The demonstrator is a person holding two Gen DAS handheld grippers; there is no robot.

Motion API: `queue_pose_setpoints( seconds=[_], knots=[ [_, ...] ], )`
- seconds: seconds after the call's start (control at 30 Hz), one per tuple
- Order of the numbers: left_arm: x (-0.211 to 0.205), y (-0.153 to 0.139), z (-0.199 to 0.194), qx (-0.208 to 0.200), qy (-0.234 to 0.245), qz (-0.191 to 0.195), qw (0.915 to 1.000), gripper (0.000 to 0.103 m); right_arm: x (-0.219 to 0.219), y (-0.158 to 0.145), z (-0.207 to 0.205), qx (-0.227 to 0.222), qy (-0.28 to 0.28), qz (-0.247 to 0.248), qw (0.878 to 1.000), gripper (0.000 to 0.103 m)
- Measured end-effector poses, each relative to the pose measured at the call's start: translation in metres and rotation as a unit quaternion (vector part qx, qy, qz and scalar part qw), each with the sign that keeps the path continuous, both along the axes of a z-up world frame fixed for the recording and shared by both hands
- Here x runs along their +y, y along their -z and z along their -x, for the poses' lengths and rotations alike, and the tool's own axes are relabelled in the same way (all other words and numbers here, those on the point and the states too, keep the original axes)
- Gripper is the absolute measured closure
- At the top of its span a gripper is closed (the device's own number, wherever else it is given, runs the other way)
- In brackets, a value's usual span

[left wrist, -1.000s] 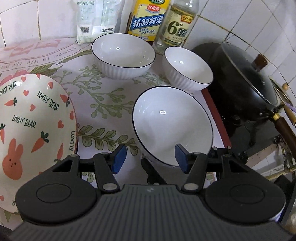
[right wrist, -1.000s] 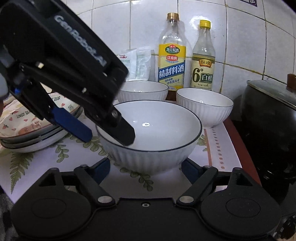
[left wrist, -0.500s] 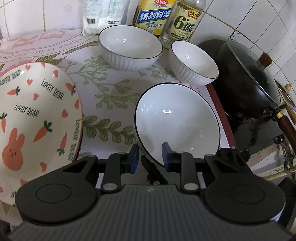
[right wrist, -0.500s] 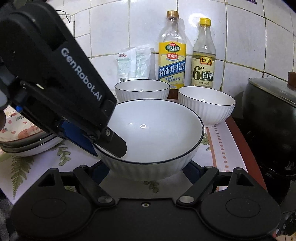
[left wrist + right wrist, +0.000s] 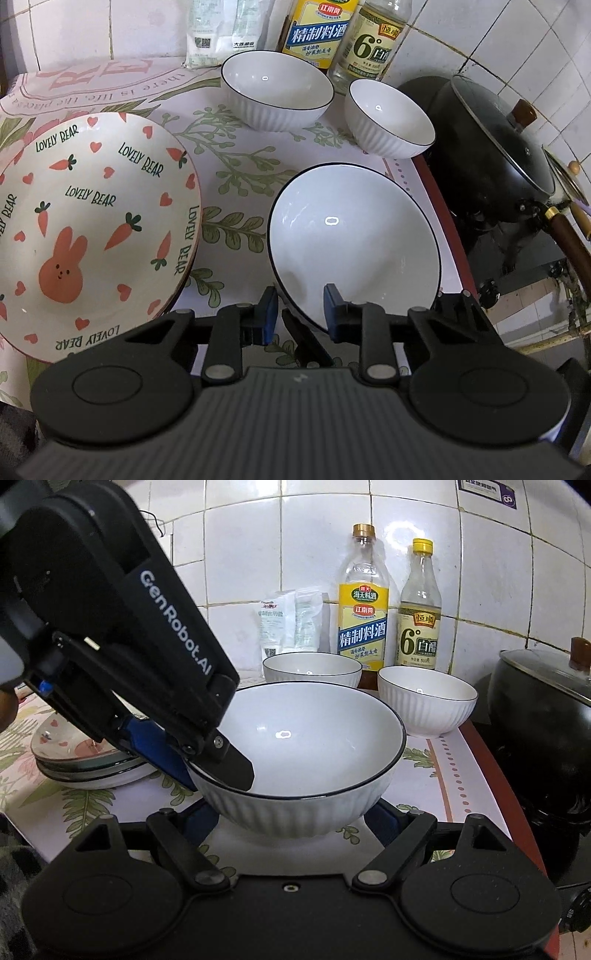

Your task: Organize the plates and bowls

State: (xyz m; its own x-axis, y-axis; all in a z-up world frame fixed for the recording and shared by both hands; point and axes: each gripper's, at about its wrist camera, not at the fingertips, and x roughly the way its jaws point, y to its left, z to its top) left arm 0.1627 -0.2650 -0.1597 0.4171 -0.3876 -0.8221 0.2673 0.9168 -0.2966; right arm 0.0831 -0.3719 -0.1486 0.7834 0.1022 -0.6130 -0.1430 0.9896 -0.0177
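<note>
My left gripper (image 5: 299,314) is shut on the near rim of a large white bowl with a dark rim (image 5: 354,240), one pad inside and one outside. The same bowl (image 5: 306,753) fills the middle of the right wrist view, with the left gripper (image 5: 207,760) clamped on its left rim. My right gripper (image 5: 291,818) is open, its blue pads either side of the bowl's base. A medium white bowl (image 5: 275,90) and a small white bowl (image 5: 389,118) stand behind. A stack of plates topped by a rabbit-and-carrot plate (image 5: 88,229) lies left.
Two bottles (image 5: 364,602) (image 5: 419,609) and white packets (image 5: 291,622) stand against the tiled wall. A black lidded pot (image 5: 491,147) sits on the stove at right, its handle (image 5: 569,240) pointing forward. A floral cloth (image 5: 236,173) covers the counter.
My left gripper has closed from wide open onto the large bowl's rim. The bowl sits slightly higher and nearer in the right wrist view.
</note>
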Motion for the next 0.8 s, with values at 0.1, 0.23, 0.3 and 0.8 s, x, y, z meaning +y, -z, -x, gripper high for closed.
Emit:
queue_pose_setpoints(
  seconds=[0.1, 0.23, 0.3, 0.8],
  knots=[
    [-0.001, 0.001, 0.002, 0.000, -0.001, -0.006, 1.0000, 0.078, -0.001, 0.003, 0.003, 0.005, -0.003, -0.005, 1.000, 0.015],
    [-0.002, 0.004, 0.003, 0.002, -0.003, -0.016, 0.9999, 0.078, -0.003, 0.009, 0.000, 0.015, -0.006, -0.015, 1.000, 0.015],
    [-0.002, 0.007, 0.002, 0.002, -0.007, -0.019, 0.9998, 0.078, -0.002, 0.012, -0.002, 0.017, -0.008, -0.015, 1.000, 0.015],
    [0.010, -0.018, 0.015, -0.009, 0.012, -0.014, 0.9998, 0.073, -0.005, -0.016, 0.043, 0.021, 0.035, 0.004, 0.999, 0.010]
  ],
)
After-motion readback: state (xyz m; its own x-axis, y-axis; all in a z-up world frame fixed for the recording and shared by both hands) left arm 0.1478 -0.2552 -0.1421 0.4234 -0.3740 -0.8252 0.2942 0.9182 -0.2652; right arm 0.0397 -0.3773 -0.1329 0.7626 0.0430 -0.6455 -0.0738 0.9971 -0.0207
